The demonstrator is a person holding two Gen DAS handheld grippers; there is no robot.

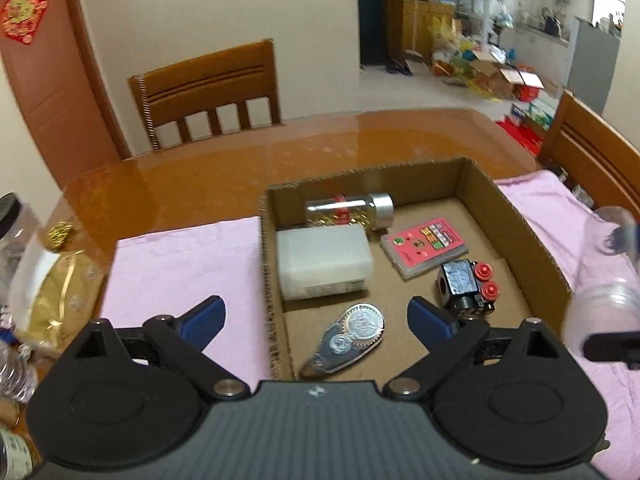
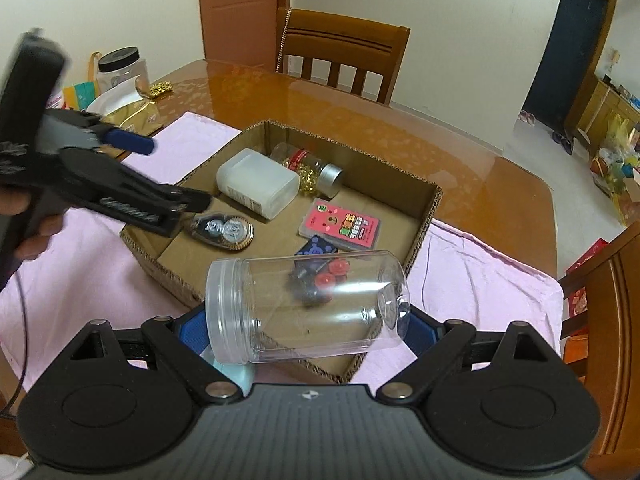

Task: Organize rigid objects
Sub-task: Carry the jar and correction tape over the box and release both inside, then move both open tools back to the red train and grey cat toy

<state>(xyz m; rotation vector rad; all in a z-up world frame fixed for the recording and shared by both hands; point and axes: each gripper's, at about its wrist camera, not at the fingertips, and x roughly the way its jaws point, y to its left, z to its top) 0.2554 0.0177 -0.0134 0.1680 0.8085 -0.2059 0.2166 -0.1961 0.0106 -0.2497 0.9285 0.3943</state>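
The right tool [image 2: 308, 320] pinches a clear plastic jar [image 2: 306, 306] lying sideways between its pads, held above the near edge of the cardboard box [image 2: 424, 216] on the worktop [image 2: 460, 168]. The left tool [image 1: 316, 314] is spread wide and empty over the box's near-left corner. Step in hand: placing the jar. The next move calls for lowering it into the bare floor beside the pink card case [image 2: 340, 226].

Glossy brown wooden worktop [image 1: 224, 160] under pink cloth [image 1: 180, 264]. Two wooden slat-back chairs [image 1: 208, 92] at far and right edges. Black-lidded clear plastic canister [image 2: 122, 70] and gold foil bag [image 2: 132, 114] near worktop's left corner. Red paper ornament [image 1: 22, 14] on brown door.
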